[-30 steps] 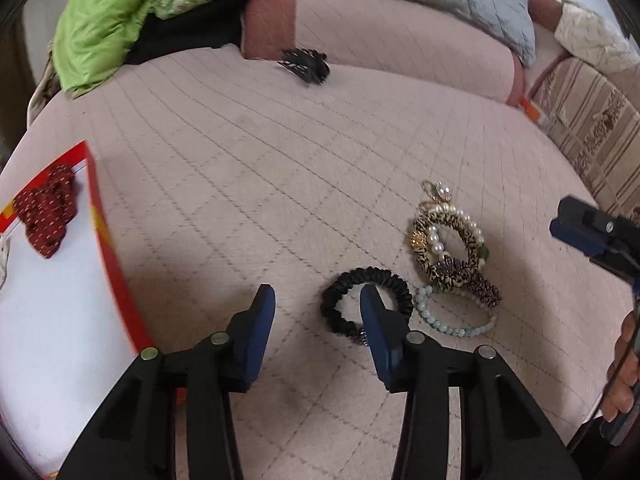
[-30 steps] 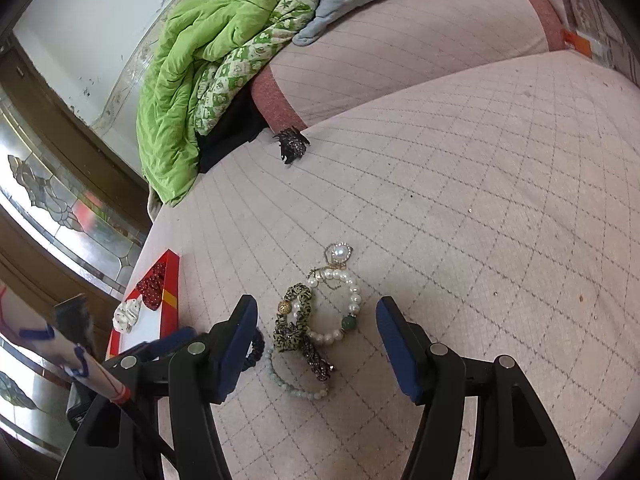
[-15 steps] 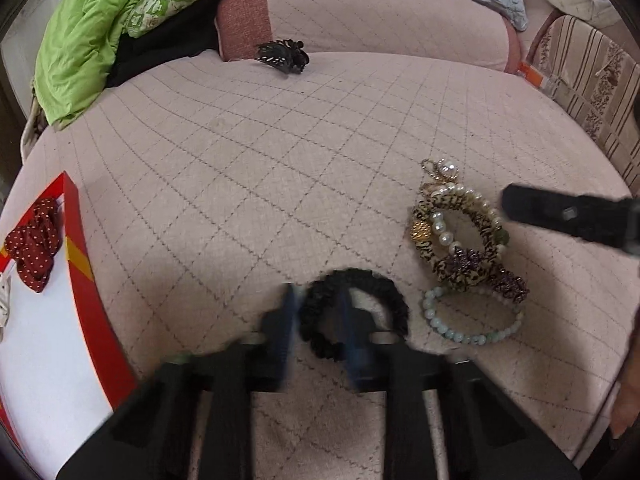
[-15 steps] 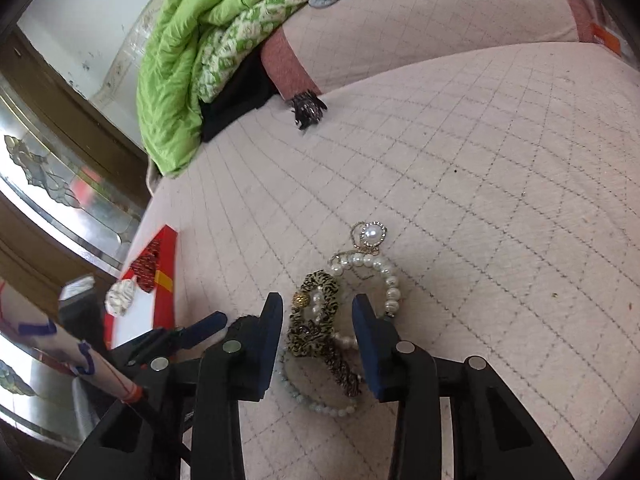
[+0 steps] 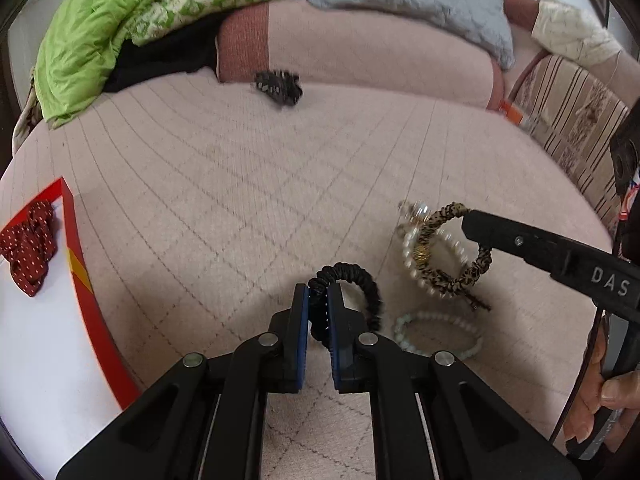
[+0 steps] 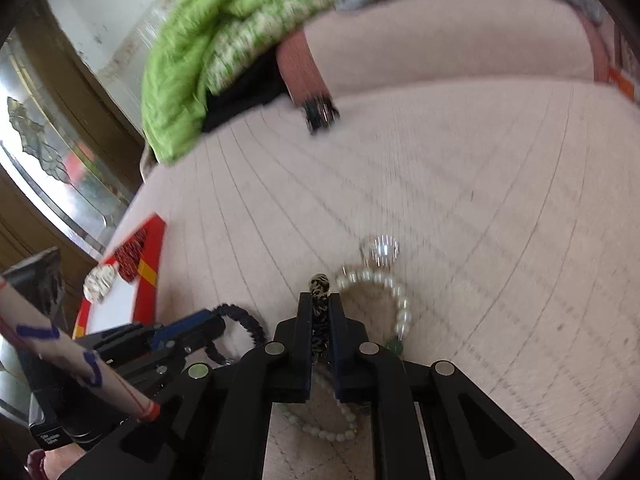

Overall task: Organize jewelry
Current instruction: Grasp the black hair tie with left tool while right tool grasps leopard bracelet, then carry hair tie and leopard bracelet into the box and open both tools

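My left gripper (image 5: 319,292) is shut on a black ruffled hair tie (image 5: 362,280), which arches up off the pink quilted bed cover. My right gripper (image 6: 320,300) has its jaws closing on a leopard-print hair tie (image 6: 319,284), with the pads pressing it. In the left wrist view that tie (image 5: 476,270) hangs lifted from the right gripper (image 5: 468,220). Under it lie a pearl bracelet (image 6: 400,300) and a pale green bead bracelet (image 5: 404,344). A pearl ornament (image 6: 380,248) lies just beyond them.
A white tray with a red rim (image 5: 86,292) sits at the left and holds a red dotted scrunchie (image 5: 28,248) and a white piece (image 6: 98,282). A black hair claw (image 5: 279,87) lies by the bolster. Green and grey bedding is piled behind it.
Both grippers went from open to shut. The left closed on the black hair tie. The right moved onto the pile, closed on the leopard-print tie and raised it off the pearls.
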Motion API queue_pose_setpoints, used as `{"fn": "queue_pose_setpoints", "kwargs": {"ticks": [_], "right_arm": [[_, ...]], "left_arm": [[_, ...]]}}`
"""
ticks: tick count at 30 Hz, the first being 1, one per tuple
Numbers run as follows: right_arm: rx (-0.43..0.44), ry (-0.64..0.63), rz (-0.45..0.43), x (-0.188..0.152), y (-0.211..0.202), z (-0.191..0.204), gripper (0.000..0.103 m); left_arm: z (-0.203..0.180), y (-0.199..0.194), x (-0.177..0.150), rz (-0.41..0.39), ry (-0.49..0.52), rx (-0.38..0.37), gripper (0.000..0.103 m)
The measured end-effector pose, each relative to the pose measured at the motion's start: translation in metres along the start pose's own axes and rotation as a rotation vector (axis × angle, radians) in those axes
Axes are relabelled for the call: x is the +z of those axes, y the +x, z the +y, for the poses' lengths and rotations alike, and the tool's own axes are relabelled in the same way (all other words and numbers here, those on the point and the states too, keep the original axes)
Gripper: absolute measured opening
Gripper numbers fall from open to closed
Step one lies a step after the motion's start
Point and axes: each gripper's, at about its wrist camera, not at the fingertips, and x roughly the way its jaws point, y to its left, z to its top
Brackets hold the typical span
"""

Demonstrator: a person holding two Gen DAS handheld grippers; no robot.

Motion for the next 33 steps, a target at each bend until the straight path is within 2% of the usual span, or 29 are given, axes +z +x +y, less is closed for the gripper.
{"fn": "queue_pose_setpoints", "kwargs": {"ticks": [4, 9, 16, 33], "right_arm": [[0.056, 0.000, -0.067, 0.004, -0.015, 0.005, 0.008], [0.090, 0.001, -0.103, 0.005, -0.026, 0.010, 0.008], [0.172, 0.027, -0.147, 0.007, -0.038, 0.012, 0.008], [0.175, 0.038, -0.126, 0.006, -0.030, 0.014, 0.008]], "left_arm": [[0.004, -0.013, 0.005, -0.058, -0.021, -0.010, 0.009], [0.007, -0.024, 0.009, -0.103, -0.031, 0.002, 0.009], [0.006, -0.033, 0.010, -0.129, -0.016, 0.004, 0.009], [0.017, -0.045, 0.009, -0.155, -0.032, 0.033, 0.009]]}}
